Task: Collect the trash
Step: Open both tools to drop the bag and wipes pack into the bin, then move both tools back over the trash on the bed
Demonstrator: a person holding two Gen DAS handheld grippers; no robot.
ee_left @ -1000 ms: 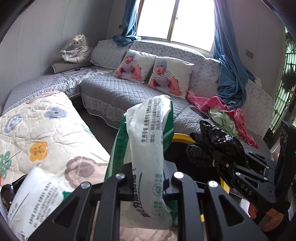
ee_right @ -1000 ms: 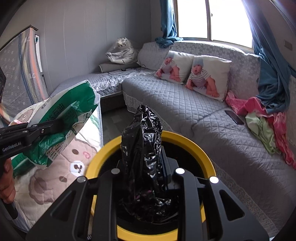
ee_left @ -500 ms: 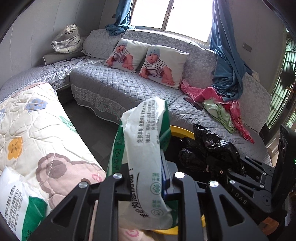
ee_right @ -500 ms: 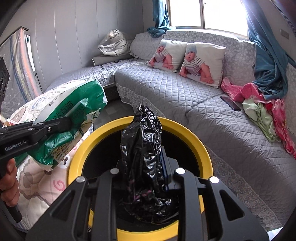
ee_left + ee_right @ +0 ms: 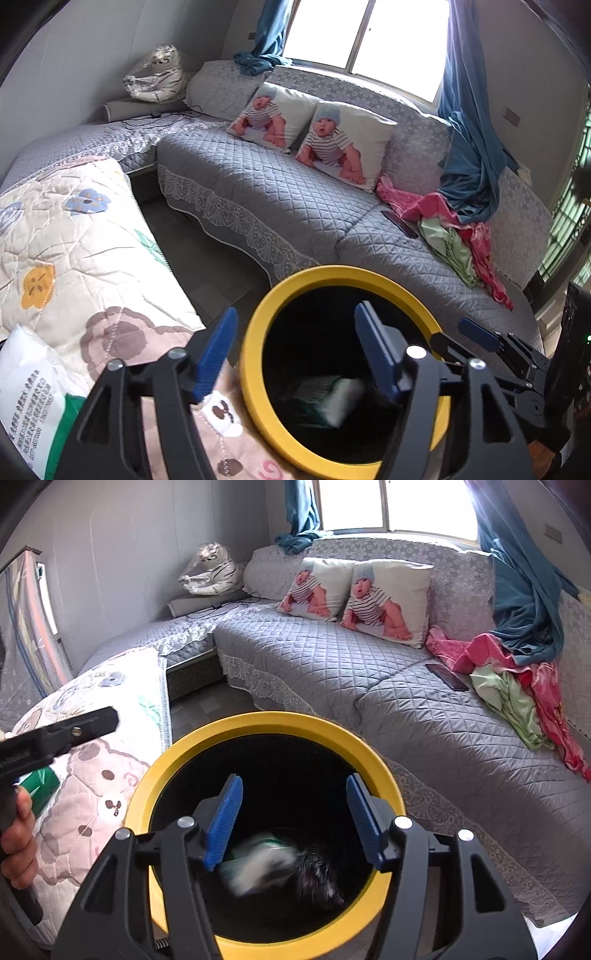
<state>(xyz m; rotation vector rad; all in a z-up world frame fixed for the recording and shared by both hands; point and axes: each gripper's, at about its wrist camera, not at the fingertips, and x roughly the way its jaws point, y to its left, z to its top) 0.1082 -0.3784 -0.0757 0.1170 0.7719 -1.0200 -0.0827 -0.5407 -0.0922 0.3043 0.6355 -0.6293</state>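
Note:
A round bin with a yellow rim (image 5: 258, 332) (image 5: 258, 720) stands right under both grippers. My left gripper (image 5: 295, 350) is over its mouth, jaws opening, blue pads apart with nothing between them. A white-and-green wrapper (image 5: 332, 400) (image 5: 258, 864) shows blurred inside the bin. My right gripper (image 5: 294, 812) is also opening above the bin and holds nothing. The crumpled black bag (image 5: 317, 871) lies blurred beside the wrapper in the bin. The right gripper (image 5: 461, 338) shows at the bin's right edge in the left wrist view. The left gripper's finger (image 5: 92, 723) reaches in from the left.
Left of the bin lies a patterned quilt (image 5: 74, 258) with another white-and-green package (image 5: 33, 398) on it. Behind is a grey quilted sofa (image 5: 332, 664) with two baby-print cushions (image 5: 388, 590), a phone (image 5: 447, 675) and pink and green clothes (image 5: 517, 686). A hand (image 5: 14, 842) holds the left gripper.
Both grippers were shut, the left on the white-and-green wrapper, the right on the black bag. Both have opened and the two pieces have dropped into the bin.

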